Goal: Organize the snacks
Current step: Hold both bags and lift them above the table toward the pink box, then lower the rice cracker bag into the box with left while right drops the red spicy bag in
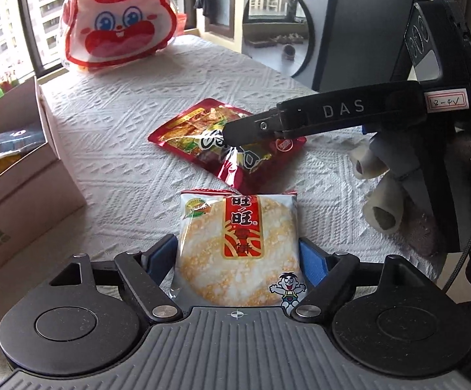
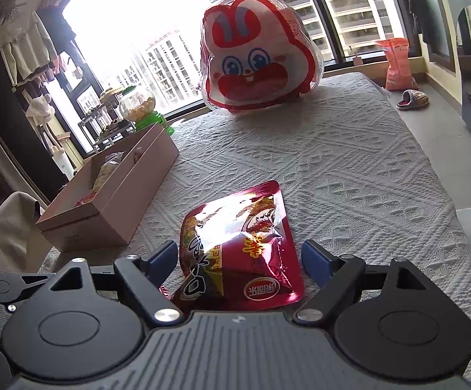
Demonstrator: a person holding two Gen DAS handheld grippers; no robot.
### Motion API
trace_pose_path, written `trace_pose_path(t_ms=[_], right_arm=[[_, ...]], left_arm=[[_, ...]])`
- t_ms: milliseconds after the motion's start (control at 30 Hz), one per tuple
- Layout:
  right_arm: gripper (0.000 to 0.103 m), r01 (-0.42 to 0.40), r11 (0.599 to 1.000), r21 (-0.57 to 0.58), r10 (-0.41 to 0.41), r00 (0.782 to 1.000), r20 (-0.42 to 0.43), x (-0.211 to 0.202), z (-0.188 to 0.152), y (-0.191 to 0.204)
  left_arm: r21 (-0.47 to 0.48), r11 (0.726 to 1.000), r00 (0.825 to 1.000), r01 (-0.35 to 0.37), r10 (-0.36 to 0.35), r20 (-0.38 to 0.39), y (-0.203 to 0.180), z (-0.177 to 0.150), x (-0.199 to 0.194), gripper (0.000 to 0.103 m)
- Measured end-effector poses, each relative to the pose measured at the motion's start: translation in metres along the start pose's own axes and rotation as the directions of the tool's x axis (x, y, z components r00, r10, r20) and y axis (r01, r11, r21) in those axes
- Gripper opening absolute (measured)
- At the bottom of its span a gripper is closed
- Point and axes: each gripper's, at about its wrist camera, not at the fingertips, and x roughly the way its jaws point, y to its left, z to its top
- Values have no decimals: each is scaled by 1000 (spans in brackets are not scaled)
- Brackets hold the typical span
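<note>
A rice cracker packet (image 1: 235,247), white with a red label, lies between the blue pads of my left gripper (image 1: 237,256); the pads sit against its sides. A shiny red snack pouch (image 1: 225,146) lies beyond it on the white quilted cloth. My right gripper (image 1: 235,133) shows from the side in the left wrist view, its fingertips over that pouch. In the right wrist view the red pouch (image 2: 238,247) lies between the open blue pads of the right gripper (image 2: 238,260), with gaps on both sides.
An open cardboard box (image 1: 20,175) with snacks inside stands at the left; it also shows in the right wrist view (image 2: 112,201). A big rabbit-face candy bag (image 1: 118,19) (image 2: 258,55) stands at the far end. A green candy dispenser (image 2: 141,107) stands behind the box.
</note>
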Motion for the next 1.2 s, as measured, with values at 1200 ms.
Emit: trace_pose_path(t_ms=[1200], right_arm=[[67,84,933,-351,-160,968,-195,1,17,114]], left_arm=[[-364,930,986,-59,110,122,84,-66,-88,80]])
